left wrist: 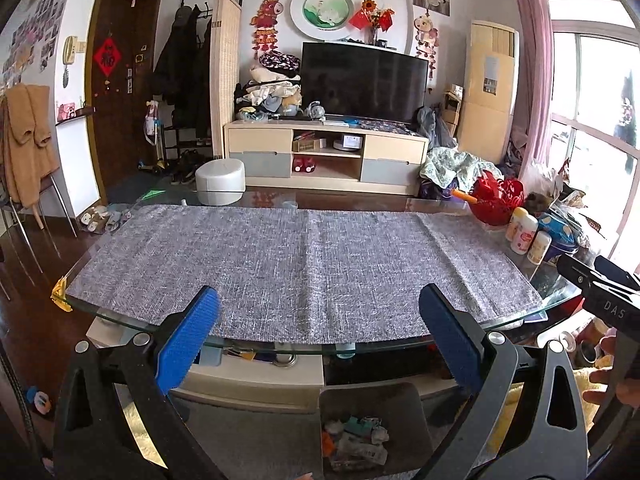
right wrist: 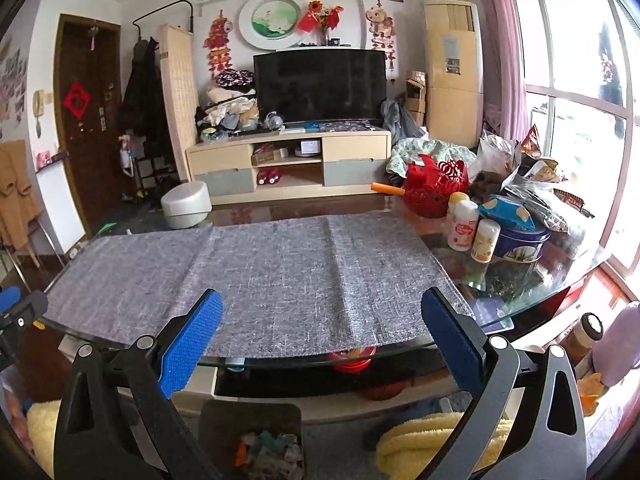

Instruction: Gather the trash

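- Grey woven cloth (left wrist: 304,268), flat, covering the glass table (left wrist: 516,322).
- Left gripper (left wrist: 320,336): blue ribbed pads spread apart, holding nothing.
- Bin (left wrist: 370,428), rounded-square, at 6 o'clock; crumpled trash (left wrist: 356,442) inside.
- Right gripper (right wrist: 322,338): likewise spread and unladen; "DAS" legible only in the left view.
- Blue round tin (right wrist: 520,240), 2 o'clock.

"DAS" on right tool (left wrist: 612,300)
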A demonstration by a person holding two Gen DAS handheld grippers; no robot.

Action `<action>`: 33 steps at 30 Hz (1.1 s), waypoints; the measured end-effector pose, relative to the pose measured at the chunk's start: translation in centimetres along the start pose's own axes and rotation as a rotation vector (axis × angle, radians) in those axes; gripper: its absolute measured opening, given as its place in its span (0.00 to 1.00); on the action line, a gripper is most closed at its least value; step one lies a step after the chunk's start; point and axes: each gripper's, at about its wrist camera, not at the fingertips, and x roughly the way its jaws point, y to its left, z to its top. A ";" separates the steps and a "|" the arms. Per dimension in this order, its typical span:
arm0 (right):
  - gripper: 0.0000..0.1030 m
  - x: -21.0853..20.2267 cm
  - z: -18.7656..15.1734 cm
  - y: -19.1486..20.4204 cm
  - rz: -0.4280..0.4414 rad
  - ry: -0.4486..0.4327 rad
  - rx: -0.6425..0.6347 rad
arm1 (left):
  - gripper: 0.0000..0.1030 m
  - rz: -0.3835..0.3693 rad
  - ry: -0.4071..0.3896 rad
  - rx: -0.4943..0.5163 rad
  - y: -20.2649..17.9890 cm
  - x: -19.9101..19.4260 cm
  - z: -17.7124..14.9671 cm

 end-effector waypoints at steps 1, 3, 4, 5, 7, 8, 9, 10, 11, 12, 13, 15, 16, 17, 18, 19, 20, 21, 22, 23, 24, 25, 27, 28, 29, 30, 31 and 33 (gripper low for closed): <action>0.97 0.1 -0.1 0.0 -0.001 0.003 -0.001 | 0.92 -0.001 0.001 0.002 0.0 0.0 0.0; 0.97 0.2 -0.1 0.0 0.003 0.010 0.003 | 0.92 0.000 0.004 0.006 -0.1 0.1 0.0; 0.97 0.2 -0.1 0.0 0.007 0.012 0.005 | 0.92 -0.001 0.006 0.007 -0.1 0.1 -0.1; 0.97 0.2 -0.2 0.0 0.005 0.013 0.003 | 0.92 -0.003 0.007 0.006 -0.1 0.1 -0.1; 0.97 0.2 -0.2 0.0 0.007 0.014 0.002 | 0.92 -0.003 0.007 0.004 -0.1 0.1 -0.1; 0.97 0.2 -0.2 0.0 0.008 0.014 0.002 | 0.92 -0.002 0.006 0.004 -0.1 0.1 -0.1; 0.97 0.2 -0.2 0.0 0.007 0.014 0.001 | 0.92 -0.003 0.006 0.003 -0.1 0.1 -0.1; 0.97 0.2 -0.2 0.0 0.006 0.014 0.001 | 0.92 -0.003 0.005 0.002 -0.1 0.1 -0.1; 0.97 0.2 -0.2 0.0 0.009 0.015 0.003 | 0.92 -0.003 0.005 0.001 -0.2 0.1 -0.1; 0.97 0.2 -0.2 0.0 0.009 0.015 0.003 | 0.92 -0.003 0.004 0.002 -0.2 0.1 -0.1; 0.97 0.2 -0.3 0.0 0.009 0.016 0.004 | 0.92 -0.002 0.004 0.002 -0.2 0.1 -0.1; 0.97 0.2 -0.3 0.0 0.008 0.015 0.002 | 0.92 -0.004 0.003 0.001 -0.2 0.1 -0.1; 0.97 0.2 -0.3 0.0 0.009 0.016 0.003 | 0.92 -0.003 0.004 0.002 -0.2 0.1 -0.1; 0.97 0.1 -0.3 0.0 0.013 0.015 0.005 | 0.92 -0.003 0.005 0.004 -0.2 0.1 -0.1; 0.97 0.1 -0.3 0.0 0.011 0.013 0.005 | 0.92 -0.004 0.004 0.003 -0.2 0.1 -0.1; 0.97 0.1 -0.3 0.0 0.009 0.009 0.004 | 0.92 -0.004 0.003 0.003 -0.2 0.1 -0.1; 0.97 0.1 -0.3 0.0 0.007 0.009 0.004 | 0.92 -0.002 0.004 0.003 -0.2 0.1 -0.1; 0.97 0.2 -0.3 -0.1 0.008 0.010 0.005 | 0.92 -0.003 0.004 0.002 -0.3 0.1 -0.1; 0.97 0.2 -0.3 -0.1 0.009 0.010 0.007 | 0.92 -0.004 0.003 0.001 -0.2 0.1 -0.1; 0.97 0.2 -0.3 -0.1 0.009 0.009 0.009 | 0.92 -0.003 0.003 0.001 -0.3 0.1 -0.1; 0.97 0.2 -0.3 -0.2 0.008 0.008 0.008 | 0.92 -0.003 0.002 0.001 -0.3 0.1 -0.1; 0.97 0.2 -0.3 -0.2 0.007 0.008 0.009 | 0.92 -0.003 0.001 0.001 -0.3 0.1 -0.1; 0.97 0.2 -0.3 -0.2 0.009 0.009 0.010 | 0.92 -0.003 0.000 0.000 -0.3 0.0 0.0; 0.97 0.2 -0.3 -0.2 0.010 0.008 0.010 | 0.92 -0.003 -0.001 0.000 -0.3 -0.1 0.0; 0.97 0.1 -0.3 -0.2 0.009 0.008 0.011 | 0.92 -0.004 -0.001 0.000 -0.3 -0.1 0.0; 0.97 0.2 -0.3 -0.2 0.009 0.009 0.011 | 0.92 -0.004 0.000 0.001 -0.3 -0.1 0.0; 0.97 0.2 -0.3 -0.3 0.011 0.010 0.013 | 0.92 -0.003 0.000 0.001 -0.3 -0.1 0.0; 0.97 0.2 -0.3 -0.3 0.012 0.012 0.014 | 0.92 -0.006 0.000 0.001 -0.4 -0.2 0.1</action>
